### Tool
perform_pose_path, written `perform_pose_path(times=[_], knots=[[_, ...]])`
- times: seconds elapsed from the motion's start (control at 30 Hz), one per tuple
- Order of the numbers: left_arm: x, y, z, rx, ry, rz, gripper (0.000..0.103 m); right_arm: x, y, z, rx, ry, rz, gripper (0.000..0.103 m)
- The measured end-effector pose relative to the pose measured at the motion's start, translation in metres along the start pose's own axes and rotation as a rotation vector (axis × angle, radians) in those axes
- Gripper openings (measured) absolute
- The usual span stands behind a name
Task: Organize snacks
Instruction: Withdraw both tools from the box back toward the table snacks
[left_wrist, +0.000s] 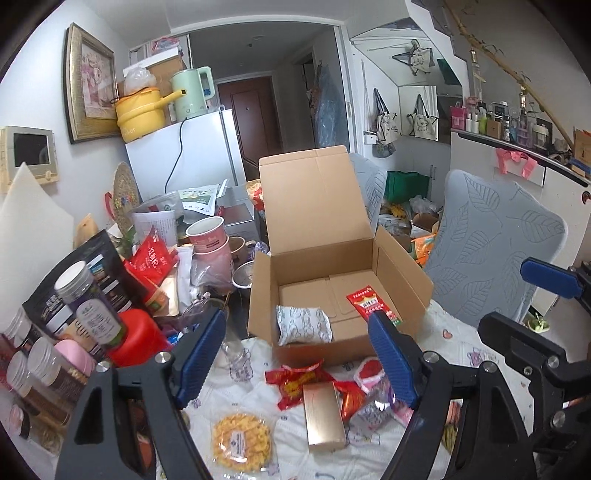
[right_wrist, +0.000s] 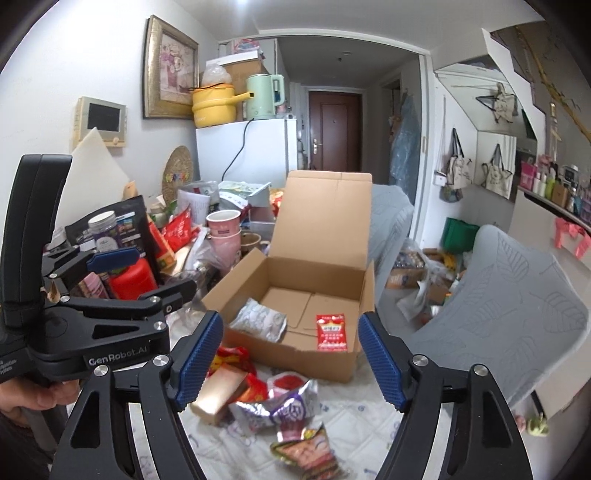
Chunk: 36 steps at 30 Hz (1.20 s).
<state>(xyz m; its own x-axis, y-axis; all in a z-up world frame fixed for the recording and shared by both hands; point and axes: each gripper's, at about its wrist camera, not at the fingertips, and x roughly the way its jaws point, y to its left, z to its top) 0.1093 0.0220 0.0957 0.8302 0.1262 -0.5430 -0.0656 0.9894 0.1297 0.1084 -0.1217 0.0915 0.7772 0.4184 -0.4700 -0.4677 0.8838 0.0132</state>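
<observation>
An open cardboard box (left_wrist: 402, 269) (right_wrist: 243, 273) stands on the quilted table with its lid up. Inside lie a silver-white packet (left_wrist: 303, 325) (right_wrist: 260, 319) and a red sachet (left_wrist: 373, 304) (right_wrist: 332, 332). In front of it loose snacks lie in a heap: a gold box (left_wrist: 323, 417) (right_wrist: 218, 393), red wrappers (left_wrist: 299, 380), a round yellow cracker pack (left_wrist: 240, 441), a silver-purple bag (right_wrist: 284, 406) and a red-green bag (right_wrist: 306, 450). My left gripper (left_wrist: 299, 362) is open and empty above the heap. My right gripper (right_wrist: 291, 365) is open and empty too.
Jars (left_wrist: 92, 306), a red container (left_wrist: 136, 339), paper cups (left_wrist: 208, 240) and bags crowd the table's left side. A grey leaf-pattern chair (left_wrist: 491, 243) (right_wrist: 517, 306) stands to the right. The other gripper shows at the edge of each view (left_wrist: 535, 332) (right_wrist: 110, 291).
</observation>
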Motion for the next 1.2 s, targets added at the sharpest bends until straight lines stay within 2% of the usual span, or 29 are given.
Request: perform_pose_path(times=[0.4,0.6,0.93,1.2], knots=[[-0.036,-0.007,-0.037,0.023,-0.002,-0.021,0.08,-0.033,0.021,-0.039,-0.008,0.003,0.025,0.077],[-0.042,-0.009,-0.054,0.016,0.018,-0.041,0.08,-0.041,0.028,-0.055,-0.007,0.01,0.022,0.077],[-0.048,-0.009,-0.088,0.01,0.054,-0.089,0.08,-0.041,0.034,-0.082,-0.001,0.053,0.04,0.077],[-0.044,-0.002,-0.112,-0.014,0.08,-0.083,0.08,-0.027,0.036,-0.106,0.005,0.099,0.056,0.077]])
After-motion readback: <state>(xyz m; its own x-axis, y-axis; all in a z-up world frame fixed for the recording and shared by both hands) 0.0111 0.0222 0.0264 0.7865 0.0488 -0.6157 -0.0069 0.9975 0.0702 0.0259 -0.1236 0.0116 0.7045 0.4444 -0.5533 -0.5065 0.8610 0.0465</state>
